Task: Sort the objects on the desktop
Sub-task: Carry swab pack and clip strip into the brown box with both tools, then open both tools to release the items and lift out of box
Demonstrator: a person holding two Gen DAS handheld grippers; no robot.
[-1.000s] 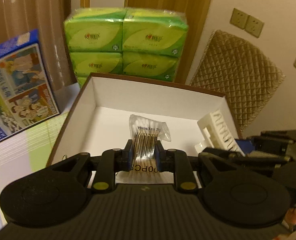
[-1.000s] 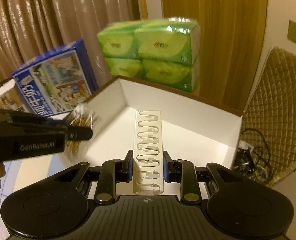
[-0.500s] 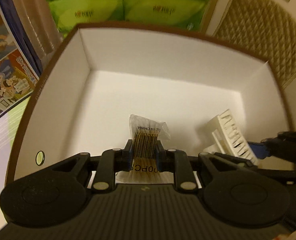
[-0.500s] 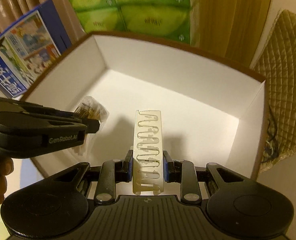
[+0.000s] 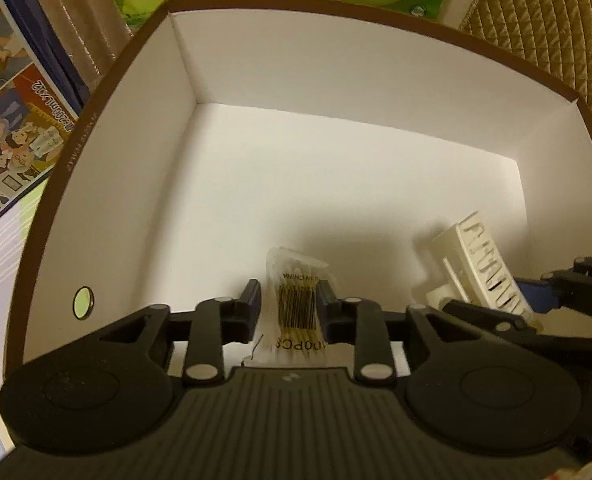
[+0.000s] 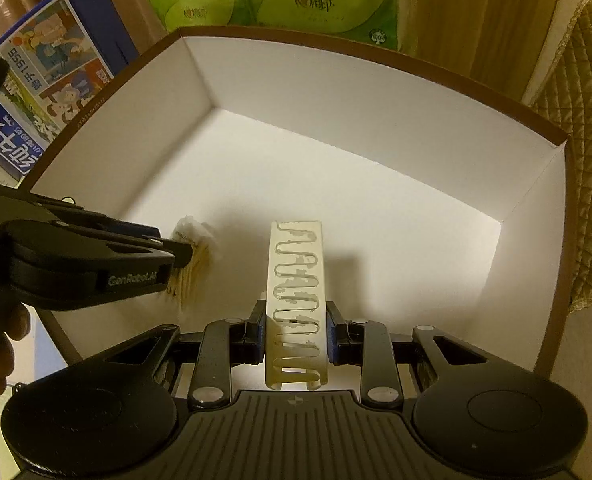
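A: Status? Both grippers are inside the white box (image 5: 144, 184).

B: Left gripper (image 5: 288, 312): jaws opening, cotton swab packet (image 5: 297, 308) between them, left pad visibly clear of it. Right gripper (image 6: 295, 330): clamped on the white clip strip (image 6: 297, 304), held above the box floor.

A: Remaining?

B: Probably release both items; otherwise the box holds nothing visible.

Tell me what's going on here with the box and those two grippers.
A person is sorting small items into a white box with a gripper in each hand. The left gripper is down in the box and its jaws are opening, letting go of a swab packet that sits between them. The right gripper holds a white clip strip, jaws shut on it, over the box floor.
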